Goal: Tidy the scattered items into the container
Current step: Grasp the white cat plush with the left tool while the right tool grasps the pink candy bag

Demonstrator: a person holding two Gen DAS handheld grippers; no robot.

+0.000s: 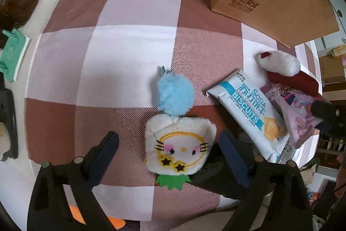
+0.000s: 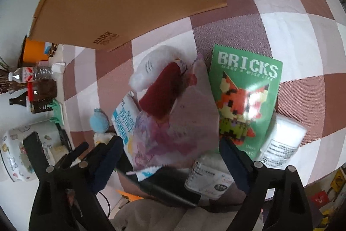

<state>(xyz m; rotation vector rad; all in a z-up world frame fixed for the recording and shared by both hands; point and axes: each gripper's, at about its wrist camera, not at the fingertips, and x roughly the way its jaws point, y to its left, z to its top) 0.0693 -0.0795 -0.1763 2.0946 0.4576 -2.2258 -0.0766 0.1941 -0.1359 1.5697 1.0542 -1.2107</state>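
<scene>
Straddling the white cat plush (image 1: 180, 144) with the left gripper (image 1: 168, 144) open, we centre before closing; right gripper (image 2: 169, 153) open beside it.

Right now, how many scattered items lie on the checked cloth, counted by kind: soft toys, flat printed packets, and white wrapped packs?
Soft toys: 3 (white cat plush, blue pompom, white and red plush)
Flat printed packets: 3 (soda biscuits packet, pink packet, green BRICKS packet)
White wrapped packs: 2 (one, another)
Total: 8
</scene>
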